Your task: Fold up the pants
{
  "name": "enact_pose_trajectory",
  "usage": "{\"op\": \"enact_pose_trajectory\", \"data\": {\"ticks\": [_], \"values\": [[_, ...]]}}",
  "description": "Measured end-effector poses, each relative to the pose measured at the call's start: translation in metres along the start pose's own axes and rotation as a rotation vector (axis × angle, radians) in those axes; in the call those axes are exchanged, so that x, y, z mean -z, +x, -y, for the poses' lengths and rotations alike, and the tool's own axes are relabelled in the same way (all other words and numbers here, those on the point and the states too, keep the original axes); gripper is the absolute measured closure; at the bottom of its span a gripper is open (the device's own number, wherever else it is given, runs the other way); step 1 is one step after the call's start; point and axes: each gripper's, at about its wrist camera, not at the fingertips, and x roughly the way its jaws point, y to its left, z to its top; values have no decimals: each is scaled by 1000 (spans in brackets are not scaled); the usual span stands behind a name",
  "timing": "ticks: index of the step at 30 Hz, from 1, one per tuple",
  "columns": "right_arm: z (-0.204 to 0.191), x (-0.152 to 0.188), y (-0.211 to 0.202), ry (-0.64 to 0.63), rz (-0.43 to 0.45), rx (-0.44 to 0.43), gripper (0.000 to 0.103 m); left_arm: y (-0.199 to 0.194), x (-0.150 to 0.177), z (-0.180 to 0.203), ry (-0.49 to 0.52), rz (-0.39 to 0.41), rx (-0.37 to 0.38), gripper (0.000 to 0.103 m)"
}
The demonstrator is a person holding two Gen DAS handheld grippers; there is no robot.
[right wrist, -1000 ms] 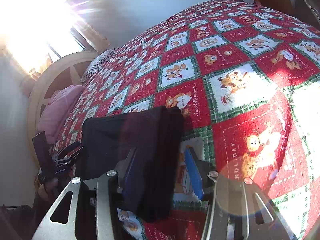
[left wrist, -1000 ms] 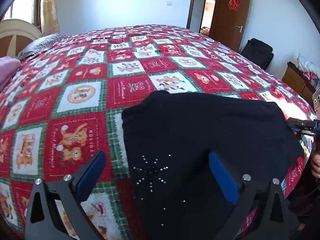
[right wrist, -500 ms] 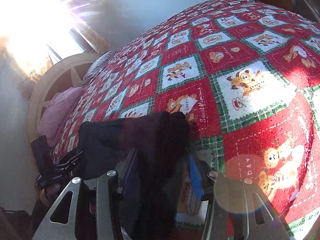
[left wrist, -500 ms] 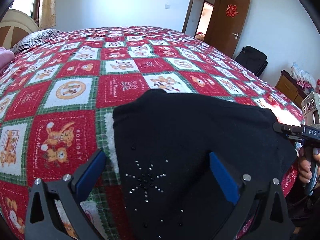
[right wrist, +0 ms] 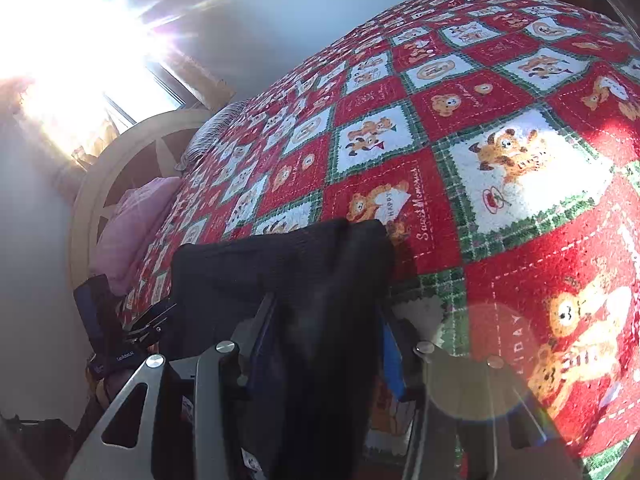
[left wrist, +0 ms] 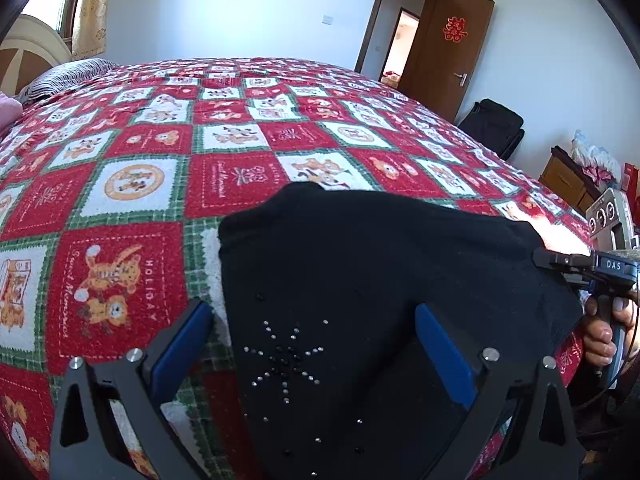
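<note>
Two risks: black studded fabric pants [right wrist: 320, 280] bunched thick between clamped right gripper [right wrist: 324, 344] could slip; left gripper [left wrist: 312, 332] gaping, unsupportive.

Left gripper [left wrist: 312, 340] is a matte black frame with triangular cutouts, silver screw heads along each arm and flat blue pads [left wrist: 182, 344] inside the fingers; right gripper [right wrist: 326, 344] has the same build, but sunlit grey. Its black handle reads "DAS" in white; thin cable trailing below.
</note>
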Motion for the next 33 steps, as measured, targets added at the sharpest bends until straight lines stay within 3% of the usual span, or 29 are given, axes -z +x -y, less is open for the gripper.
{"op": "enact_pose_trajectory", "data": {"ticks": [3,5,11,17,21,22,25,33], "values": [[-5,2,-2,-13,8,-1,71,-5,1,-1,-3,5,13,16],[-11,3,-6,-38,16,-1,74,-8,1,-2,-16,1,39,27],[-7,7,-3,-29,-2,1,74,-10,4,-13,-85,6,102,29],[16,8,-1,83,-29,-89,72,-13,3,-21,-157,8,156,36],[7,10,-8,31,-14,-65,75,-13,4,-29,-203,15,201,37],[4,10,-9,17,-10,-58,75,-13,4,-30,-200,16,198,42],[-7,9,-15,-19,12,-50,76,-13,3,-27,-164,16,198,85],[-49,0,-35,-135,48,-44,77,-28,-5,-31,-172,49,206,91]]}}
